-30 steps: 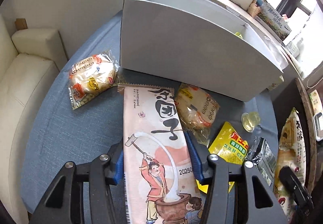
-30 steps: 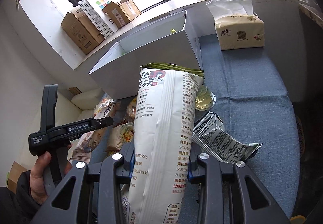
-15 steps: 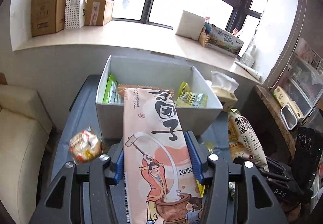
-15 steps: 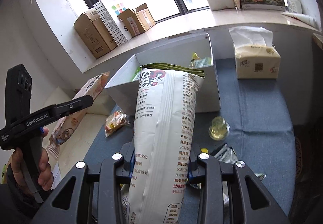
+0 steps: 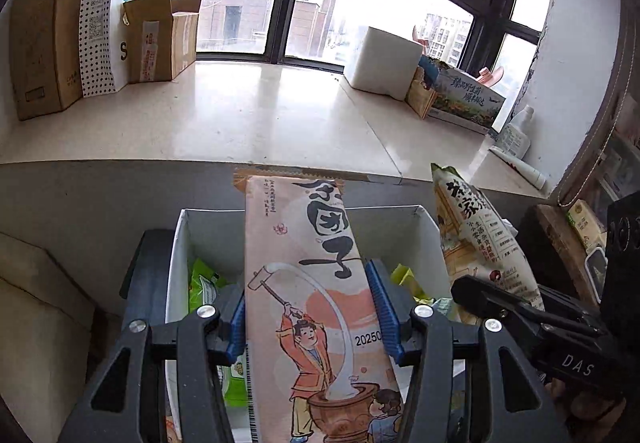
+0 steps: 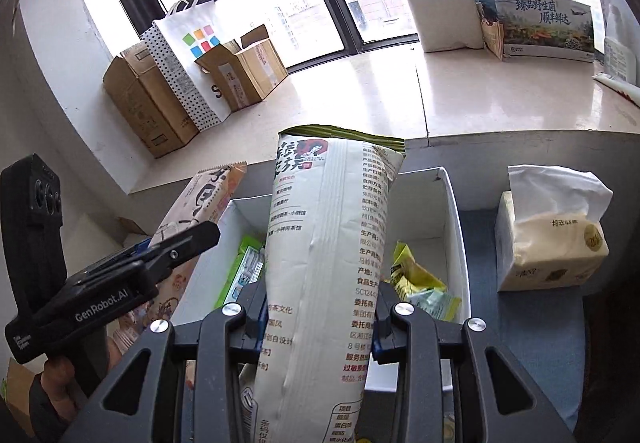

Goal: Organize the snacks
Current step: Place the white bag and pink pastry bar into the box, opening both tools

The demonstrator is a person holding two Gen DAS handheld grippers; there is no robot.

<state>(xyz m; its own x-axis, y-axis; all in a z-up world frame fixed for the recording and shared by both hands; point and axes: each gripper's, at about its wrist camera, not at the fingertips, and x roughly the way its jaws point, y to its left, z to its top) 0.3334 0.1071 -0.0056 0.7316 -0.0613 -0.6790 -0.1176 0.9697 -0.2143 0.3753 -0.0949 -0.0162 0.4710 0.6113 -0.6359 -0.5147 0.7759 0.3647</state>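
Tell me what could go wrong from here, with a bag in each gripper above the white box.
1. The pink snack bag in the left gripper and the white snack bag in the right gripper hang close together; they could collide going in.
2. Both bags look taller than the white box is deep, so they may stick out or tip.
3. Green packets and yellow packets already inside could get crushed.
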